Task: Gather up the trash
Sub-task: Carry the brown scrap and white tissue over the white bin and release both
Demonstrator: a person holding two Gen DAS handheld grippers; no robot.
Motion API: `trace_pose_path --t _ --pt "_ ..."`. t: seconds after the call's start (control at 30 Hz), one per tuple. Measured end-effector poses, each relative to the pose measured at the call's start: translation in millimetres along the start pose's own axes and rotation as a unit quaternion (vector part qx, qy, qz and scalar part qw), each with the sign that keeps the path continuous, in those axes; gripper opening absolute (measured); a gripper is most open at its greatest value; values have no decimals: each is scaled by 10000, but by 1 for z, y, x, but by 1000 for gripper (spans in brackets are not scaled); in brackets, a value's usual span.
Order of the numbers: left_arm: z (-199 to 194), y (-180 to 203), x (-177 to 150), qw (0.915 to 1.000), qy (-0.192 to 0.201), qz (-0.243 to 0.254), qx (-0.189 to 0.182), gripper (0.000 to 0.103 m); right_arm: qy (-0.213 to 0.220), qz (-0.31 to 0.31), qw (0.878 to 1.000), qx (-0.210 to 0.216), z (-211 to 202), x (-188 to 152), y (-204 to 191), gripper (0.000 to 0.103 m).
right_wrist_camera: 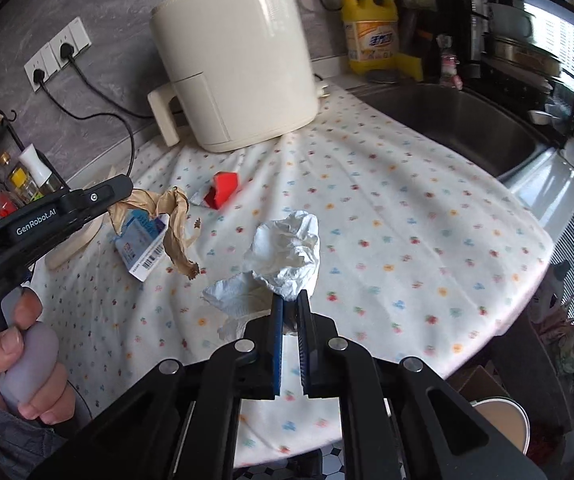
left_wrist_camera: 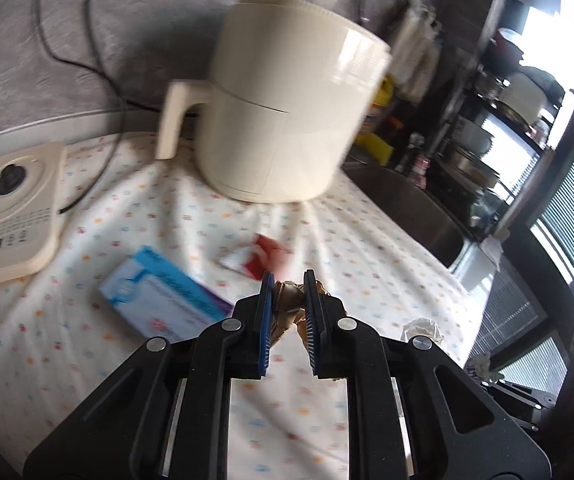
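My left gripper (left_wrist_camera: 289, 282) is shut on a crumpled brown paper scrap (left_wrist_camera: 287, 304) and holds it above the cloth; the right wrist view shows the scrap (right_wrist_camera: 171, 224) hanging from it. My right gripper (right_wrist_camera: 291, 300) is shut on a crumpled white tissue (right_wrist_camera: 287, 256), held just above the counter. A red and white wrapper (left_wrist_camera: 261, 258) lies on the cloth ahead, also in the right wrist view (right_wrist_camera: 223, 190). A blue and white small box (left_wrist_camera: 159, 294) lies to the left, also in the right wrist view (right_wrist_camera: 143, 242).
A cream air fryer (right_wrist_camera: 235, 60) stands at the back of the flowered cloth (right_wrist_camera: 407, 220). A steel sink (right_wrist_camera: 467, 124) lies to the right, a yellow soap bottle (right_wrist_camera: 371, 32) behind it. A cream appliance base (left_wrist_camera: 11, 208) sits left. A round bin (right_wrist_camera: 503, 420) stands below the counter edge.
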State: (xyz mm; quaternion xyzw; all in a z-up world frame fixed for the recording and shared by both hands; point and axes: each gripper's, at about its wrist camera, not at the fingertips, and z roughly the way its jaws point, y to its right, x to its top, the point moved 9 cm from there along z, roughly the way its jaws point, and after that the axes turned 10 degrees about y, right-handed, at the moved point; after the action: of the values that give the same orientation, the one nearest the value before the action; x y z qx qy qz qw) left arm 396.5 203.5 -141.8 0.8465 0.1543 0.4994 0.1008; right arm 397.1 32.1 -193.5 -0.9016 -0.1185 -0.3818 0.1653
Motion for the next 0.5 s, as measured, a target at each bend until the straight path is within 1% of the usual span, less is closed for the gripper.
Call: trace_pose_path --t 0.27,0.37,0.5 --pt "-3 84 -34 9984 -197 307 -430 15 215 323 9987 -344 -52 -14 69 8" --pt "-7 118 -51 9969 -269 411 -607 15 245 446 9976 -478 -71 -25 95 8" --pt "-11 154 -74 9948 -401 522 -776 15 246 595 9958 -658 -93 -41 127 8"
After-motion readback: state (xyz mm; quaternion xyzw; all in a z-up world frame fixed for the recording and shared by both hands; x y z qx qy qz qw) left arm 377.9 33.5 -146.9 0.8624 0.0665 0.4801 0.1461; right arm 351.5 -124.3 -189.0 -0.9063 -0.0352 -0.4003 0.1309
